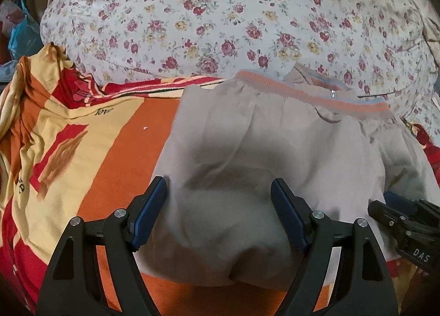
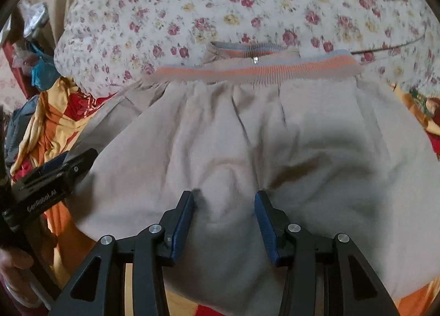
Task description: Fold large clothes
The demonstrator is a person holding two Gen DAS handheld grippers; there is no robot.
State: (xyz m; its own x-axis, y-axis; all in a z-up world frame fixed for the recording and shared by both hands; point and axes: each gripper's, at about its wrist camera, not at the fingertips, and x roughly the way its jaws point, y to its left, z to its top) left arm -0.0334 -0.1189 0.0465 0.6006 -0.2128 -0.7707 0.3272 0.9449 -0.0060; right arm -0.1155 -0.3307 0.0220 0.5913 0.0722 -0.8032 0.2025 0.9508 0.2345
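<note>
A beige garment (image 1: 275,145) with an orange and grey ribbed band (image 1: 316,96) lies folded on the bed. It fills the right wrist view (image 2: 247,137), its band (image 2: 255,70) at the far side. My left gripper (image 1: 218,200) is open over the garment's near left part, its fingers standing on either side of a raised fold. My right gripper (image 2: 224,211) is open over the near edge, cloth bunched between its fingers. The right gripper shows at the left view's right edge (image 1: 404,217). The left gripper shows at the right view's left edge (image 2: 55,175).
An orange, red and yellow patterned blanket (image 1: 82,145) covers the bed under the garment. A large floral quilt (image 1: 220,13) is heaped behind it. Bags and clutter (image 1: 19,27) sit at the far left.
</note>
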